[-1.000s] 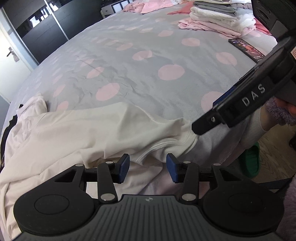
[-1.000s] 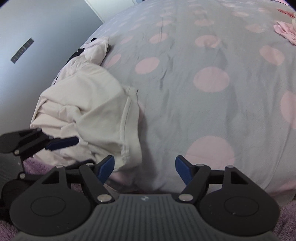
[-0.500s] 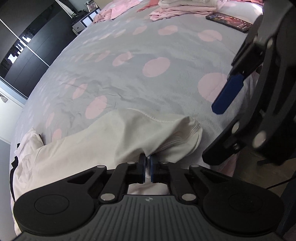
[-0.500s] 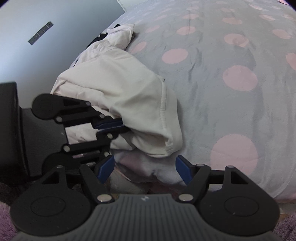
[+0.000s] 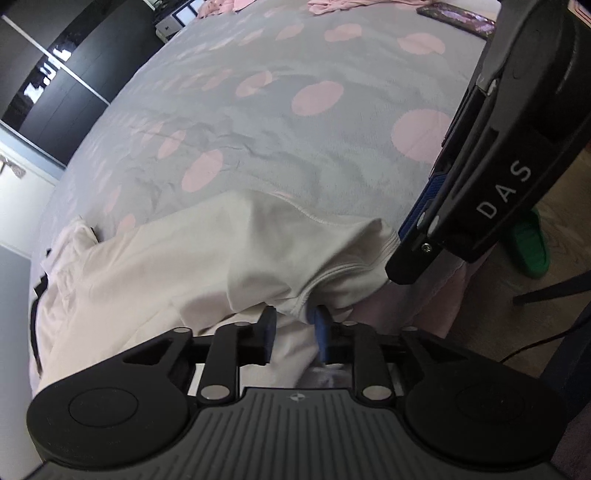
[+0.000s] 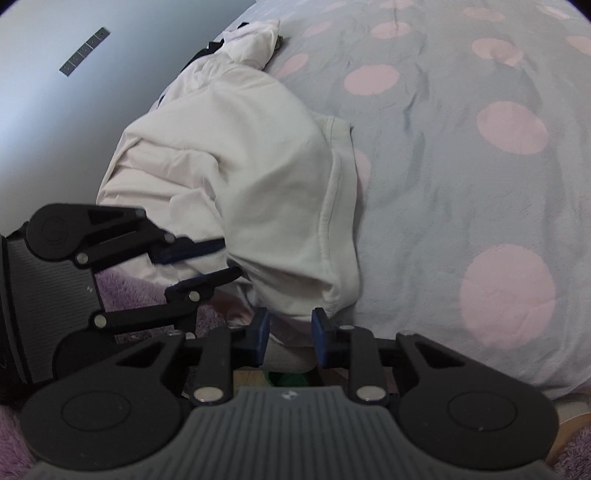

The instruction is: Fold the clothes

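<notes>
A cream garment (image 5: 207, 258) lies bunched at the near edge of the bed (image 5: 295, 155), draped partly over that edge, its ribbed neckline facing the two grippers and its far end trailing off toward the bed's left side, where a crumpled sleeve (image 6: 255, 40) sticks up. The left gripper (image 5: 291, 328) has fabric by the neckline between its jaws; they have just been opening again after a tight pinch, and whether the pads press the cloth now I cannot tell. The right gripper (image 6: 290, 332) sits just below the garment's stitched hem, its jaws having just been closing to a narrow gap, with the hem fold hanging at their tips (contact is unclear from either view). Both grippers stand close together, the right one crossing the right side of the left wrist view. Beyond the garment the grey bedspread with pink dots stretches wide and bare, lightly wrinkled. Far off lie a phone (image 5: 458, 16) and some pink clothes (image 5: 332, 4) at the bed's opposite edge. Off the near edge are wooden floor, a green slipper (image 5: 528, 247) and a purple fluffy rug (image 6: 136, 291).
</notes>
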Demonstrator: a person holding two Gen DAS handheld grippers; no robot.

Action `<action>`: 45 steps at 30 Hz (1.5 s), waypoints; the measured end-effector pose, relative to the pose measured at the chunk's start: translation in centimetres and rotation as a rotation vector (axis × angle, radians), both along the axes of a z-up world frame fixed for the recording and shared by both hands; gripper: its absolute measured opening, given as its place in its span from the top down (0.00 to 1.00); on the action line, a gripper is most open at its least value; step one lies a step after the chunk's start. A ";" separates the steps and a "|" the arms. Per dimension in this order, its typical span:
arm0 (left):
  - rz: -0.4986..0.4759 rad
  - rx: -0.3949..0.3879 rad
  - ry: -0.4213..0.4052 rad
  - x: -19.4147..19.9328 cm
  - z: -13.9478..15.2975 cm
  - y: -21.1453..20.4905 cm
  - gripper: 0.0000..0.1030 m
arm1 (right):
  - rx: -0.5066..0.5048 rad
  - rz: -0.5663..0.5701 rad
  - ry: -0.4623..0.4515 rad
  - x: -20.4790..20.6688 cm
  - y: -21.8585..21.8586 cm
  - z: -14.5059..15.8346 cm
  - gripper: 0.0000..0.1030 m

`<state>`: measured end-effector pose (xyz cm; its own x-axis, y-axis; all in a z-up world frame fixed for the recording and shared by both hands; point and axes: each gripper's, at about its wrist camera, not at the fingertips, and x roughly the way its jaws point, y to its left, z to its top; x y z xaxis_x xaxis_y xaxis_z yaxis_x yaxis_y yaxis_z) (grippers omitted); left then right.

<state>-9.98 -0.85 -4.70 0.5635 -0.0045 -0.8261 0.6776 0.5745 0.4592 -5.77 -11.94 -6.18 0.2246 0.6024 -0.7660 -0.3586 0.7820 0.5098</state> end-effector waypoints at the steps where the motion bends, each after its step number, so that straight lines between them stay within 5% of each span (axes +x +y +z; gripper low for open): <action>1: -0.010 0.003 -0.008 0.1 -0.1 0.0 0.79 | -0.002 0.001 0.000 0.0 0.1 -0.1 0.72; 4: -0.032 -0.006 -0.014 0.3 -0.5 -0.1 0.80 | -0.004 -0.007 -0.021 0.2 0.3 0.0 0.72; 6: -0.037 0.011 -0.006 0.4 -0.8 -0.4 0.93 | -0.006 -0.015 -0.039 0.5 0.4 0.1 0.72; 9: -0.030 0.030 0.001 0.1 -0.9 -0.7 0.99 | -0.025 -0.038 -0.045 1.0 0.5 0.0 0.72; 12: -0.013 0.013 0.031 -0.4 -0.3 -0.7 0.99 | -0.043 -0.063 -0.056 1.3 0.3 -0.2 0.75; 17: 0.039 -0.143 0.182 -0.7 0.7 -0.3 1.00 | -0.105 -0.145 -0.109 2.3 0.0 -0.2 0.76; 22: 0.098 -0.224 0.268 -1.0 0.9 -0.2 1.00 | 0.006 -0.223 -0.005 2.6 -2.3 0.4 0.65; 37: 0.104 -0.288 0.365 -2.7 0.0 -0.9 1.00 | 0.165 -0.230 0.305 0.0 -3.1 -1.3 0.65; 43: 0.107 -0.279 0.345 -3.2 0.1 -1.2 1.00 | 0.202 -0.206 0.355 -0.6 -2.6 -1.9 0.93; 45: 0.101 -0.283 0.342 -3.0 0.6 -0.9 0.99 | 0.196 -0.200 0.317 -0.8 -2.7 -1.1 0.94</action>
<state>-12.96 -1.76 -4.08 0.2672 -0.2164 -0.9390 0.6973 0.7160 0.0335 -6.52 -14.61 -7.30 0.1240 0.7120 -0.6912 -0.0109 0.6975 0.7165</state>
